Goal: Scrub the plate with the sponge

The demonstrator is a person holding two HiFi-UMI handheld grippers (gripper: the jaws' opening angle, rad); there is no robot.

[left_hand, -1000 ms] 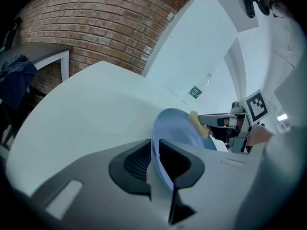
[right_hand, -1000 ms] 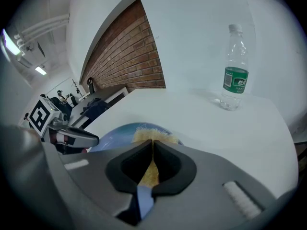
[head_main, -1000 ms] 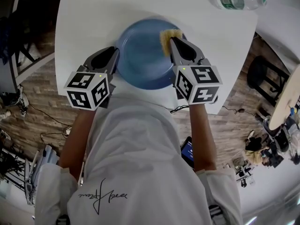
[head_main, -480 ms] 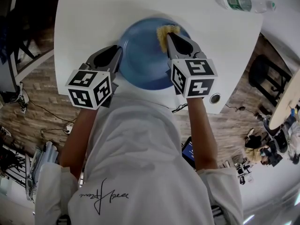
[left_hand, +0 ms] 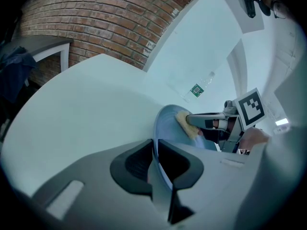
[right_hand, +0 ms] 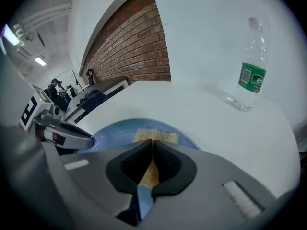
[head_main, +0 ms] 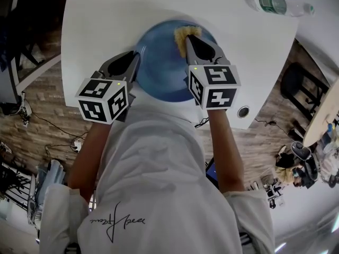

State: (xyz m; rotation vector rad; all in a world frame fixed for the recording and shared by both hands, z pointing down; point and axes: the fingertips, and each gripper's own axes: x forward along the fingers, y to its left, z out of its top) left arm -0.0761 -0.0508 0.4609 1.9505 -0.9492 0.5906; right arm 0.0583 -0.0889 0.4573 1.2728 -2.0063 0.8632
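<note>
White desk [head_main: 106,15] fills the top of my head view, with a brick wall [left_hand: 96,28] behind it in the left gripper view. My left hand-held gripper [left_hand: 154,146] has its jaws pinched tight on the rim of the blue plate [head_main: 159,62], at about 9 o'clock on the plate. My right hand-held gripper [right_hand: 151,146] is clamped on the yellow sponge [head_main: 183,33], which rests against the plate's inner surface near 1 o'clock. Further out, at 2 o'clock from the plate and well apart from it, a clear water bottle with a green label [head_main: 273,3] stands on the desk.
</note>
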